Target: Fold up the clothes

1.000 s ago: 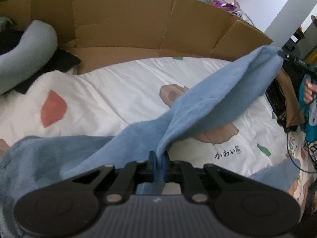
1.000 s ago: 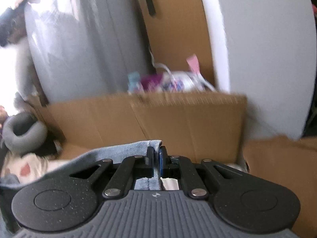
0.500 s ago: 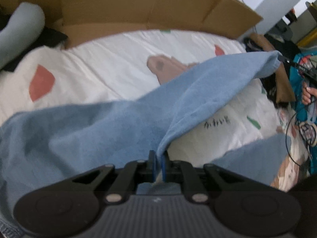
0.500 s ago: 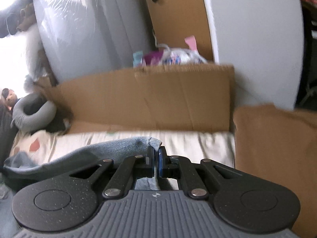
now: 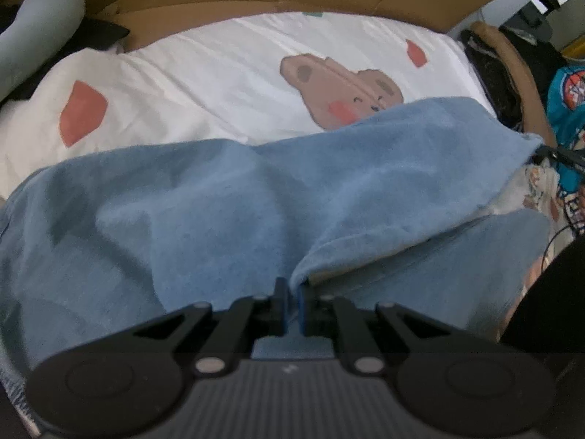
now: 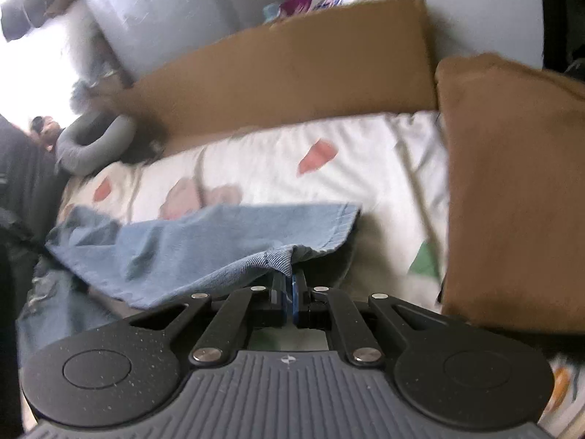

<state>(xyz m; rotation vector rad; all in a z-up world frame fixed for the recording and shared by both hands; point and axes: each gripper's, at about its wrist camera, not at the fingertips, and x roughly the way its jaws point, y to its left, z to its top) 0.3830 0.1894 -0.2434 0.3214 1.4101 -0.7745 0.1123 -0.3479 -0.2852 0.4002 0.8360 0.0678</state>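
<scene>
Both claws clamped on blue jeans: left gripper and right gripper each pinch an edge. Garment spreads toward 10 o'clock over bear-print sheet, long axis 9-to-3.

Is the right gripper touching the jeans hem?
Touching. The right wrist view shows the right gripper shut on the hem of the jeans, with the denim edge pinched between its pads and no gap.
</scene>
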